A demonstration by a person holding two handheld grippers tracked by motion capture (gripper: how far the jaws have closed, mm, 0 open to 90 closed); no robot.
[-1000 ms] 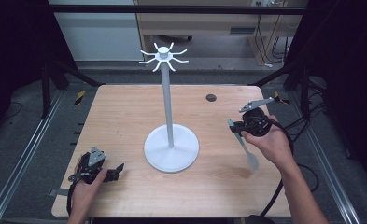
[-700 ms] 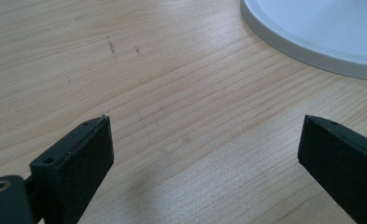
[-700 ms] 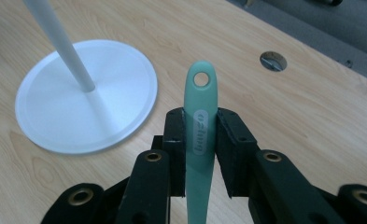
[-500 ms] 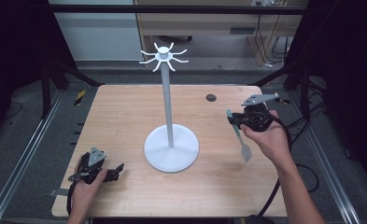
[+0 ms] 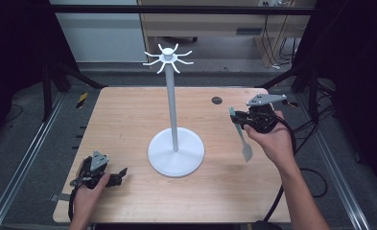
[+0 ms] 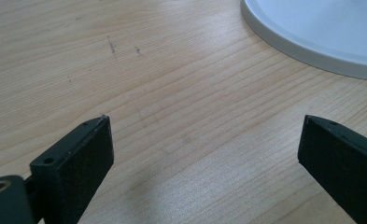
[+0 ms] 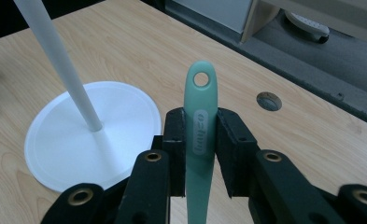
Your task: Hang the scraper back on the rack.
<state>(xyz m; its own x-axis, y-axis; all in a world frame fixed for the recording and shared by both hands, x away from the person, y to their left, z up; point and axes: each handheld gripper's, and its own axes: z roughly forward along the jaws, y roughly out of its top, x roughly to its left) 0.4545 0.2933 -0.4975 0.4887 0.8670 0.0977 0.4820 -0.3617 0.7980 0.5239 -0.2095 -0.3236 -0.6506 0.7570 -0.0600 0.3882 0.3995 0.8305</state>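
While the right gripper [image 5: 237,120] at the frame's right clamps its fingers on the green spatula's [image 5: 240,134] handle above the worktop [image 5: 128,115], the left gripper [image 5: 113,175], lower left, rests with fingers wide beside the white stand [image 5: 175,152].

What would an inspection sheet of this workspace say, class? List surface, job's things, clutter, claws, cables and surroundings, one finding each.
Surface: wooden table, light scuffs, one round grommet hole.
Job's things: white hook stand upright at centre; green spatula, hanging hole at its handle end.
Clutter: nothing seen.
Claws: left claw open, low over bare wood; right claw shut on the spatula handle, blade hanging down in the high view.
Cables: black cable trails from right claw.
Surroundings: dark frame rails, grey floor, cabinet behind.
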